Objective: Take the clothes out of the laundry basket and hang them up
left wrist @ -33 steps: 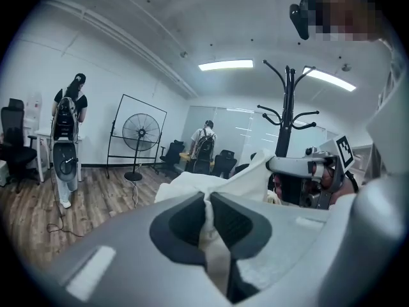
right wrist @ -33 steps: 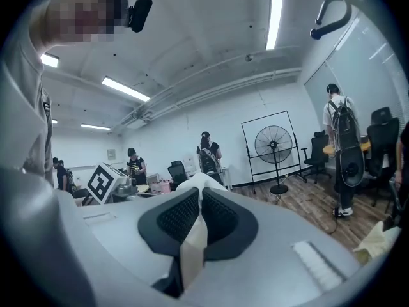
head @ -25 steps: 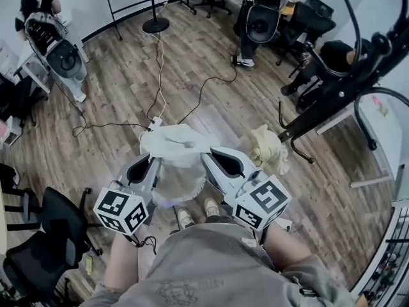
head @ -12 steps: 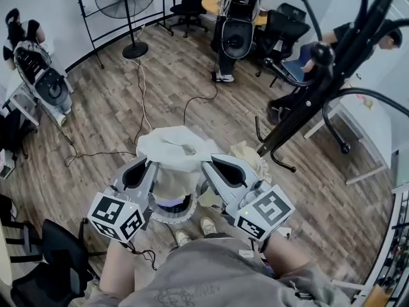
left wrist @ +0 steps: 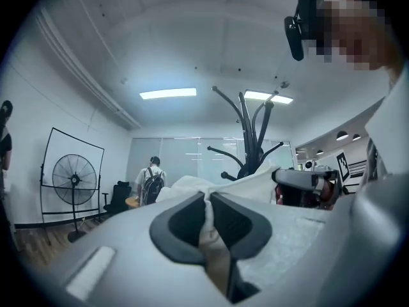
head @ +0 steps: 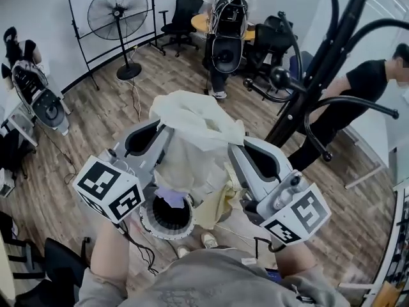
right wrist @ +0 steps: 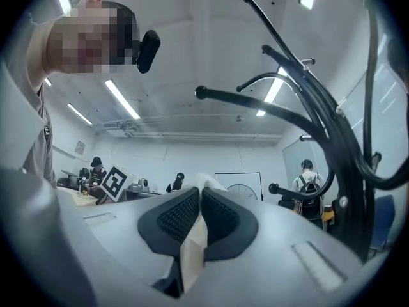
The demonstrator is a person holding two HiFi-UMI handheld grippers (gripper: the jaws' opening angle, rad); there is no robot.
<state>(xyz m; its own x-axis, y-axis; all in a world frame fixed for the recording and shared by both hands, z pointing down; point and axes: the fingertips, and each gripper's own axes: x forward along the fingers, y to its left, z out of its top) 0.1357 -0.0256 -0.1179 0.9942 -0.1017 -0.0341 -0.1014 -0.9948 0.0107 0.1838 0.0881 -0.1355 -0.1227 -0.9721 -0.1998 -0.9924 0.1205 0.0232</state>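
Note:
A cream-white garment [head: 198, 120] hangs bunched between my two grippers, lifted high above the round white laundry basket [head: 148, 217]. The left gripper [head: 169, 128] is shut on the garment's left edge, where cloth is pinched between its dark pads [left wrist: 185, 219]. The right gripper [head: 234, 147] is shut on the right edge, a cream fold [right wrist: 193, 238] squeezed between its jaws. Something purple [head: 170, 197] lies in the basket's dark inside. The black coat rack [head: 319, 62] with curved hooks stands just right of the garment; its arms [right wrist: 300, 117] rise close above the right gripper.
A standing fan [head: 117, 8] is at the back left. A person with a backpack [head: 225, 40] stands at the back by office chairs. A person in black [head: 367, 88] stands at right behind the rack. A dark chair [head: 48, 267] is at lower left.
Both grippers have risen with the garment, lifting it well above the basket and closer to the coat rack's hooks. The basket now shows beneath the cloth.

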